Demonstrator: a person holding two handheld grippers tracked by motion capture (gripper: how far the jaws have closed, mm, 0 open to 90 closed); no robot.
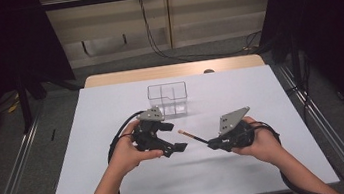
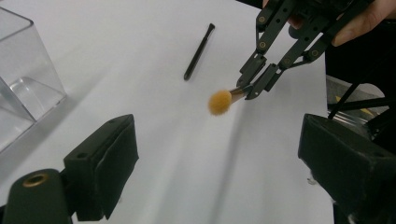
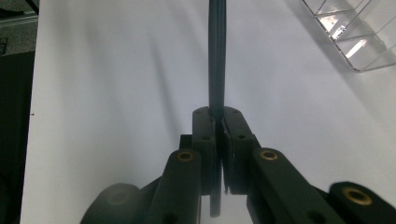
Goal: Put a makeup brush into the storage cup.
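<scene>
White table [image 1: 121,184] | brushes: 1 [image 2: 220,102] | sticks: 1 [image 2: 199,45] | clear boxes: 1 [image 1: 168,99]

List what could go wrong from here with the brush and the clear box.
The right claw pinches the brush on its thin handle, with the tip far out, so it may pivot or slip. The left claw stands open close to the tip and might knock it. The box is light-looking and divided; a missed compartment could tip or push it.

Black tongs [image 1: 177,135] with brass-ringed pivots, grey plates.
</scene>
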